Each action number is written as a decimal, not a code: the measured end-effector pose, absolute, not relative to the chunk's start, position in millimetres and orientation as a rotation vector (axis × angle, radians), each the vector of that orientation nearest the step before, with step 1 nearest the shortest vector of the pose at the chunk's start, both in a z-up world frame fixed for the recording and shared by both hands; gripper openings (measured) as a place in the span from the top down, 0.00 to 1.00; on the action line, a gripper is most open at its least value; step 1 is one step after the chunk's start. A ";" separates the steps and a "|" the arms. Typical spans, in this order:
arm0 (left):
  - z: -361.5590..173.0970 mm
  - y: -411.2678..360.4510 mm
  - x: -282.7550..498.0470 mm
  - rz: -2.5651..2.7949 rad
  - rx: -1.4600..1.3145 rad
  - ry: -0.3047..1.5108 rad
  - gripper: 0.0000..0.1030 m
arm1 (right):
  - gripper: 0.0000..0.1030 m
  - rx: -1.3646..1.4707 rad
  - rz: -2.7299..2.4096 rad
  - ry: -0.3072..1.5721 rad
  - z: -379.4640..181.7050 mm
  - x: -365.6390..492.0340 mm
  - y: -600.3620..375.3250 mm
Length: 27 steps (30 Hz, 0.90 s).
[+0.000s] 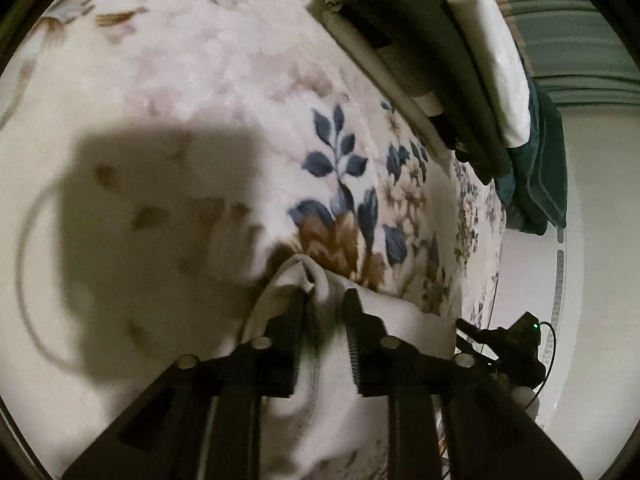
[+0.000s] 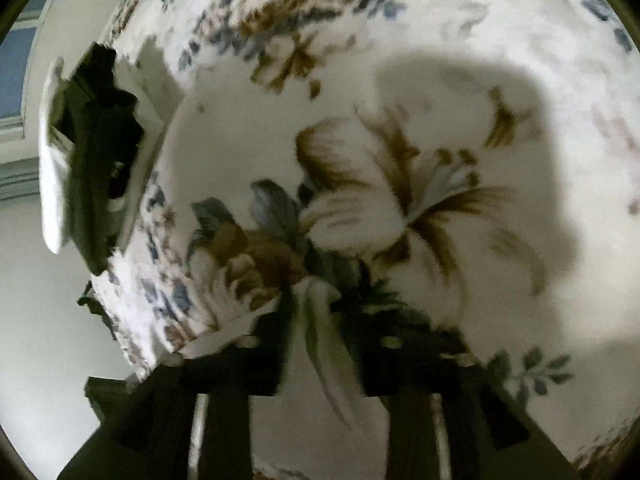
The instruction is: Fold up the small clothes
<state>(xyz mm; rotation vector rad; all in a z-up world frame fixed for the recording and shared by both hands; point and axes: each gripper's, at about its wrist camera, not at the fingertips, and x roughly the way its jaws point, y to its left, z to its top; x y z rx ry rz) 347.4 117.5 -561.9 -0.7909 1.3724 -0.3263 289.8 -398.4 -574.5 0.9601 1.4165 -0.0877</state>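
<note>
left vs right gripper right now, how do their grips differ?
The left gripper pinches a bunched fold of the white garment, with a thick wad between its fingers. The right gripper holds a thinner, flatter strip of white cloth. Both are shut on fabric above the floral blanket.

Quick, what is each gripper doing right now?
Left gripper: closed on the white cloth.
Right gripper: closed on a bunched fold of white cloth.
</note>
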 end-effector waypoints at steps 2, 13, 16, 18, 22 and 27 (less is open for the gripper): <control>-552.0 114.0 341.2 -0.325 -0.748 1.361 0.81 | 0.61 0.945 -0.077 1.433 -566.7 279.5 -401.1; -550.8 103.8 302.6 -0.295 -0.606 1.339 0.95 | 0.93 0.973 -0.043 1.451 -581.3 223.1 -377.9; -552.1 119.1 302.5 -0.255 -0.653 1.326 0.96 | 0.94 0.981 -0.104 1.434 -580.2 221.6 -384.1; -552.7 123.2 303.0 -0.253 -0.659 1.323 0.96 | 0.94 0.970 -0.116 1.453 -583.3 222.5 -386.7; -544.7 120.5 305.6 -0.354 -0.737 1.348 0.91 | 0.90 0.934 -0.048 1.510 -580.1 231.4 -387.4; -537.0 128.6 309.8 -0.344 -0.711 1.306 0.40 | 0.32 0.891 0.026 1.458 -569.5 239.8 -397.7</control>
